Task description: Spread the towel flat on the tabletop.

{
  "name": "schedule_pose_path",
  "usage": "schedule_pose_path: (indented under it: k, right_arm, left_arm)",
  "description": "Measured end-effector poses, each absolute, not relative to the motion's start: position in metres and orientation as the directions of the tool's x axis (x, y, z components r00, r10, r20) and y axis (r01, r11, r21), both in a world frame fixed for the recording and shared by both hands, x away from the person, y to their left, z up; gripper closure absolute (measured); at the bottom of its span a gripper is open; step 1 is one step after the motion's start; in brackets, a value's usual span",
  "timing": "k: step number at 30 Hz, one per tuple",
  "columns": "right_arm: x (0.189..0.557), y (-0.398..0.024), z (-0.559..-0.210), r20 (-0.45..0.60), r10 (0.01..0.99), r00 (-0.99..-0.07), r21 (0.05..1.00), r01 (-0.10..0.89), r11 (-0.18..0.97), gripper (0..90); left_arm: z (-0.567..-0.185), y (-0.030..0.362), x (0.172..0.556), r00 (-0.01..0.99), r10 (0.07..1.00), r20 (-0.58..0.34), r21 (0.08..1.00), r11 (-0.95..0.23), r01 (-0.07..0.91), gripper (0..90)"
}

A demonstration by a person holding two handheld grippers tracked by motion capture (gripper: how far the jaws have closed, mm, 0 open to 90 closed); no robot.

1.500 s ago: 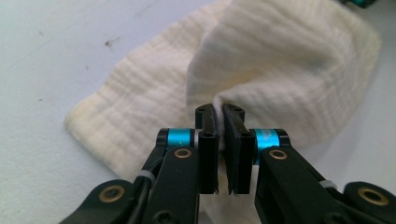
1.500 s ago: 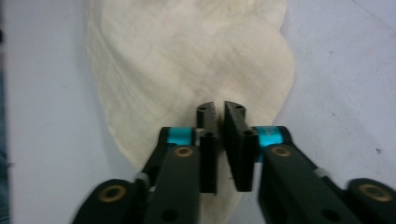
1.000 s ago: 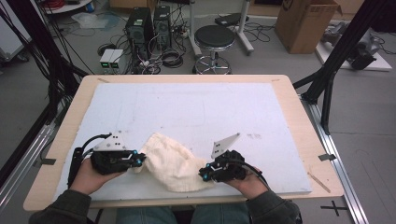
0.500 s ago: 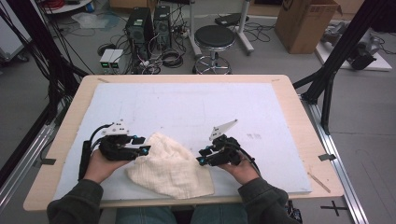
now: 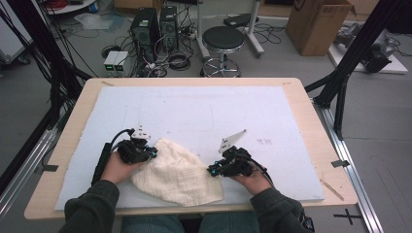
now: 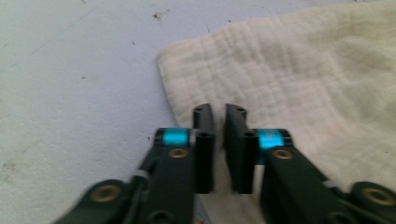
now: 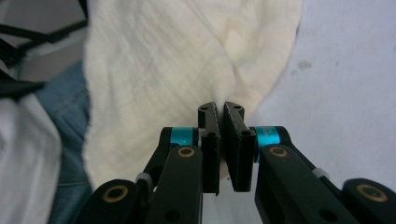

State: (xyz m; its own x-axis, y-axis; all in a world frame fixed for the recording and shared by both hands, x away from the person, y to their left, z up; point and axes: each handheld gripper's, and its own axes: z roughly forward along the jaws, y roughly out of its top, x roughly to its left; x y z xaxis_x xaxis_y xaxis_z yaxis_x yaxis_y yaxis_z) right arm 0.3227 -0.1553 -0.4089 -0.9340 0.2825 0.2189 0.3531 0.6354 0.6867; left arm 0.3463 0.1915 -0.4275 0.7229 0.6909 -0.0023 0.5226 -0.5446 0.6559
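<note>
- Left gripper (image 5: 145, 154) is sitting at the cloth's (image 5: 177, 177) upper-left edge; jaws have just been closing and are now pinched nearly together, with cloth running between the pads in my left gripper view (image 6: 218, 122), so I'm calling it clamped on the hem.
- Cloth is lying crumpled on the white mat (image 5: 204, 111), near my edge of the table (image 5: 311, 116), between my two hands; its near edge is reaching towards the mat's front rim.
- Right gripper (image 5: 216, 170) is gripping the cloth's right side; jaws have just been closing too, and a peaked fold is being squeezed between the pads (image 7: 223, 116).
- Progress, my read: both corners are being held, so grasping looks done; spreading or folding is looking not yet started, since the cloth is still bunched and wrinkled.
</note>
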Motion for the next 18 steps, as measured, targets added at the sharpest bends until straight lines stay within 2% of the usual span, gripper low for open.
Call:
schedule_pose_path:
  k: [4,9,11,12,13,18]
  right_arm:
    - [0.306,-0.153,-0.397,0.203,0.224,-0.953,0.704,0.300,0.644,85.4]
    - [0.281,-0.142,-0.404,0.214,0.161,-0.963,0.692,0.266,0.671,84.8]
    - [0.276,-0.137,-0.408,0.212,0.139,-0.967,0.682,0.249,0.688,81.4]
    - [0.275,-0.134,-0.408,0.202,0.128,-0.971,0.682,0.233,0.694,76.6]
    - [0.274,-0.133,-0.408,0.189,0.130,-0.973,0.682,0.225,0.696,71.9]
    - [0.289,-0.142,-0.402,0.208,0.211,-0.955,0.723,0.295,0.624,66.4]
  left_arm:
    - [-0.424,0.194,0.342,0.721,0.693,0.009,0.661,-0.545,0.516,88.3]
    - [-0.422,0.208,0.328,0.703,0.711,-0.003,0.696,-0.503,0.513,88.4]
    - [-0.422,0.215,0.322,0.702,0.712,0.004,0.696,-0.507,0.509,88.4]
    - [-0.423,0.217,0.319,0.697,0.717,-0.001,0.702,-0.496,0.512,88.4]
    - [-0.424,0.220,0.316,0.694,0.720,-0.001,0.699,-0.496,0.515,88.4]
    - [-0.429,0.228,0.309,0.691,0.723,-0.028,0.722,-0.463,0.514,88.4]
